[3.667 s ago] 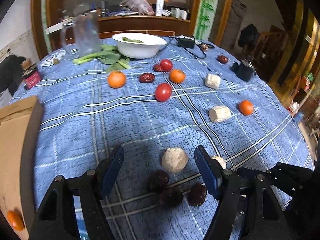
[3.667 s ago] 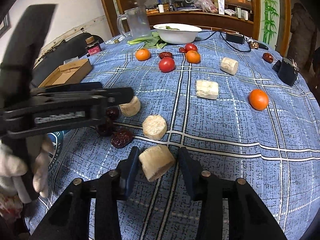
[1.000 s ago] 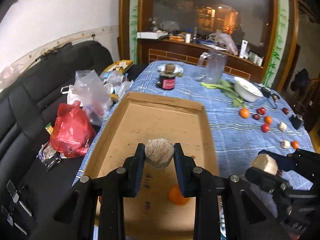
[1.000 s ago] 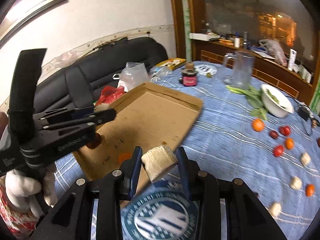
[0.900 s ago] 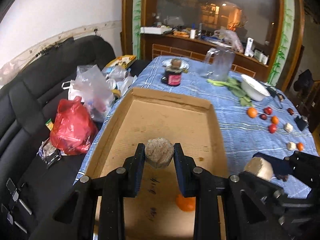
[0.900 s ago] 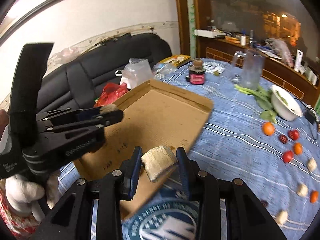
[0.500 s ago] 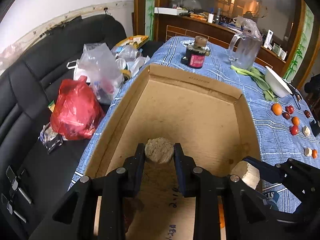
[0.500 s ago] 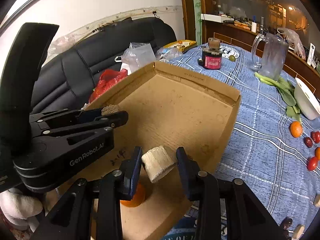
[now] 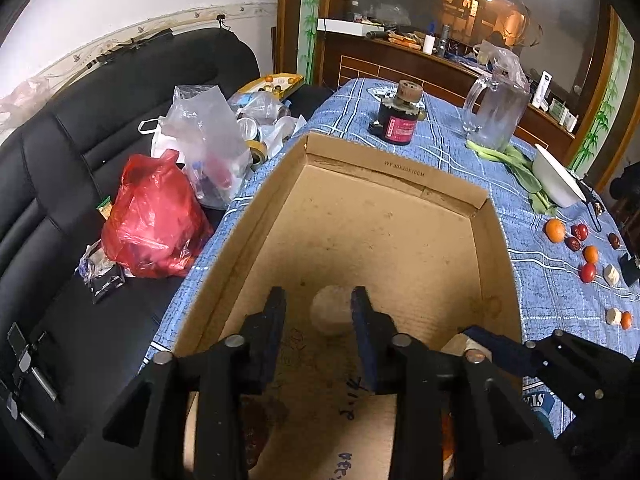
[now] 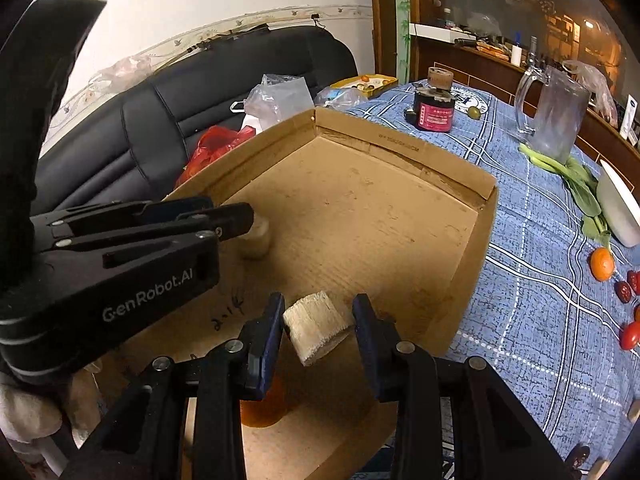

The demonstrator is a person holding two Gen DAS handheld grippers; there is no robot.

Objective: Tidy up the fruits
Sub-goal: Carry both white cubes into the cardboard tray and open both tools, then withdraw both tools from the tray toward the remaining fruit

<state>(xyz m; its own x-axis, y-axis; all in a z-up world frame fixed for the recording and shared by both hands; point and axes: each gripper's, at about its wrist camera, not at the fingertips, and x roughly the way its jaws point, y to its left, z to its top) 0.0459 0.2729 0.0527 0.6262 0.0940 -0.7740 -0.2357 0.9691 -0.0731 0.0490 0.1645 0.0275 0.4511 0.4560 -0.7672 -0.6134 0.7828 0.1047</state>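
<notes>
My left wrist camera looks forward and down along my left claw [image 9: 318, 330] into the cardboard box [image 9: 396, 176] from close above its near end, facing the far bench [image 9: 448, 148] and the sofa [image 9: 80, 140] off to the left. My right wrist camera sits just to the right, low over my right claw [image 10: 318, 330], angled leftward across the same box. Both views share the box floor, the dark jar [image 10: 434, 106], the glass pitcher [image 9: 496, 114], and each shows the other claw.
</notes>
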